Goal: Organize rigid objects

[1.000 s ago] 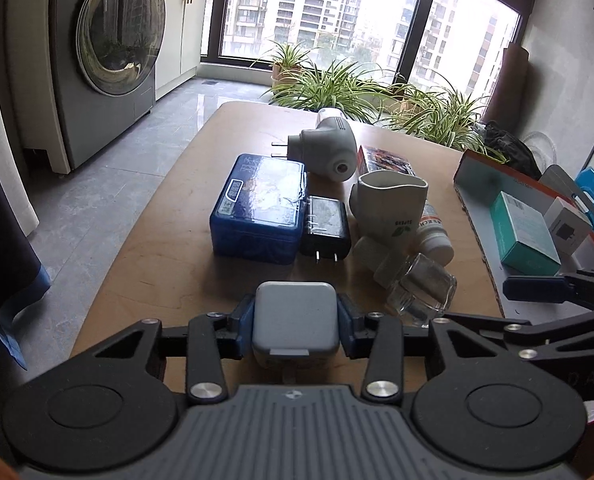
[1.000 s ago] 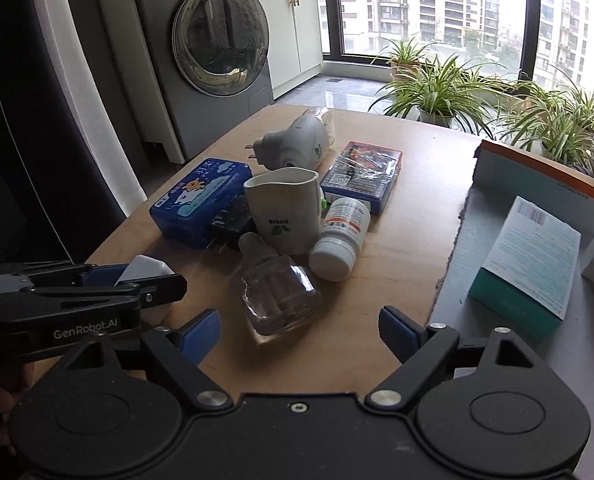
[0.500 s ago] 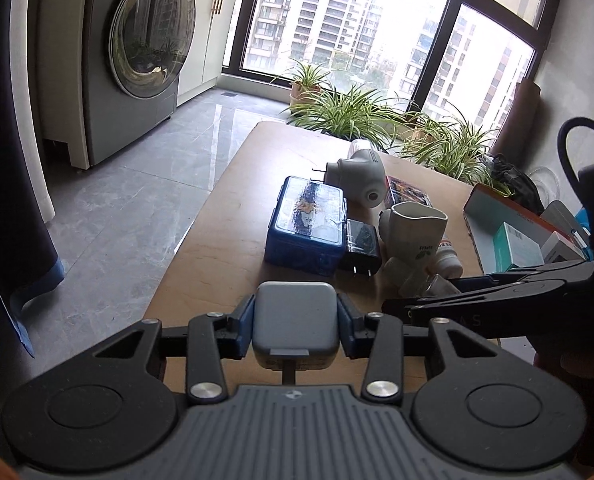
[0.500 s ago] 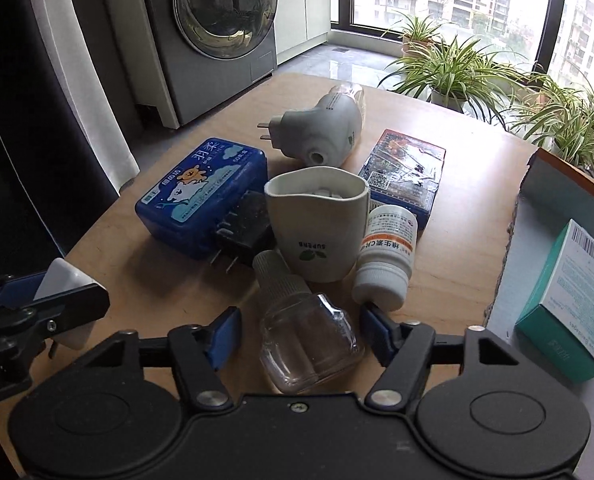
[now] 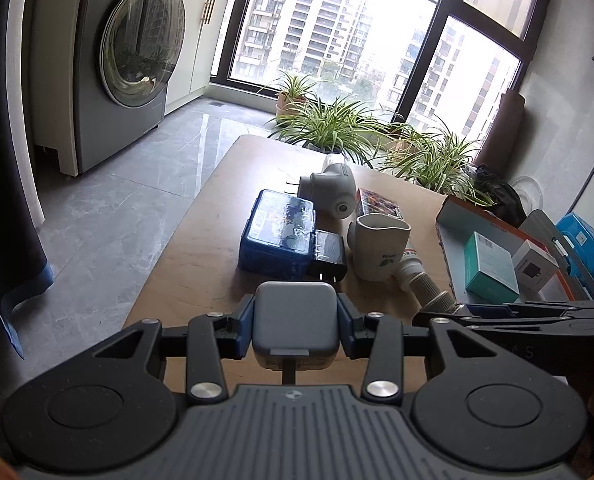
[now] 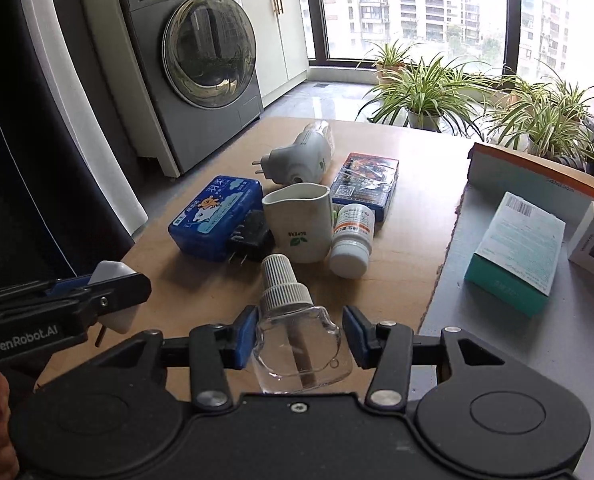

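Jaws of the left gripper (image 5: 296, 326) clamp a grey-white charger (image 5: 295, 327), held above the near edge of the wooden bench (image 5: 217, 200); its prongs show only in the right wrist view, below the block. Jaws of the right gripper (image 6: 299, 336) sit narrow around a clear glass bottle (image 6: 301, 350) with a ribbed white cap, the left pad touching it; whether the right pad touches I cannot tell. From the left wrist view only that cap end shows. Beyond lie a black plug adapter (image 6: 249, 240), a blue case (image 6: 217, 218), a white cup (image 6: 299, 226) and a pill bottle (image 6: 353, 238), clustered close. Farther back rest a white plug-in device (image 6: 299, 158) and a printed box (image 6: 367, 184). To the right, a tray (image 6: 509, 344) holds a teal box (image 6: 517, 254) and a small white box (image 5: 535, 266); the left view alone shows a blue box (image 5: 589, 248) past it.
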The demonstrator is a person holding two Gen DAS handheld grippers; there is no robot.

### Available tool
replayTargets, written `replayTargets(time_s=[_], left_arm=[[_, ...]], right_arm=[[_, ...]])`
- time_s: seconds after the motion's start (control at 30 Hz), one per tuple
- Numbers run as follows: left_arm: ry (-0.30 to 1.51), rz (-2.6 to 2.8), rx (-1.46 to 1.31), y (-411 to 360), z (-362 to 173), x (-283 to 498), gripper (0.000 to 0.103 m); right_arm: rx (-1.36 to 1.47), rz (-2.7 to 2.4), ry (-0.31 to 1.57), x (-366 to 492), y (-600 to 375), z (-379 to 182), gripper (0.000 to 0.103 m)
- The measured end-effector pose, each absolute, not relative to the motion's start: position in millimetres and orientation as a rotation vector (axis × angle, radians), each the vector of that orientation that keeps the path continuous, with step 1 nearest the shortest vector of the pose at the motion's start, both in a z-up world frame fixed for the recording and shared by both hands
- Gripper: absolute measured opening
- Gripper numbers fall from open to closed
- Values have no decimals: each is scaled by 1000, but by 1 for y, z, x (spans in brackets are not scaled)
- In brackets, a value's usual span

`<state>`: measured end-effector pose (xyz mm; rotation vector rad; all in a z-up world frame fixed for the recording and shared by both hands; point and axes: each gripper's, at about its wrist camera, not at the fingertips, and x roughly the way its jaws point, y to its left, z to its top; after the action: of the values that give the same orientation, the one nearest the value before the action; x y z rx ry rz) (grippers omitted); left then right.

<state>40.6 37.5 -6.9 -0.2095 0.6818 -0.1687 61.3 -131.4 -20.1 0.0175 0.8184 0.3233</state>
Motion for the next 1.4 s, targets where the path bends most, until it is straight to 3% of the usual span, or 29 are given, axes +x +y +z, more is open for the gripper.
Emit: replayTargets(time_s=[0.8,1.4], left_arm=[[624,-506,-88,-120,31,39,42],[624,-507,-43,-151,37,39,42]], right_arm=[[171,-93,654,-30,-298,32,57],[156,-86,643,-7,-303,40,57]])
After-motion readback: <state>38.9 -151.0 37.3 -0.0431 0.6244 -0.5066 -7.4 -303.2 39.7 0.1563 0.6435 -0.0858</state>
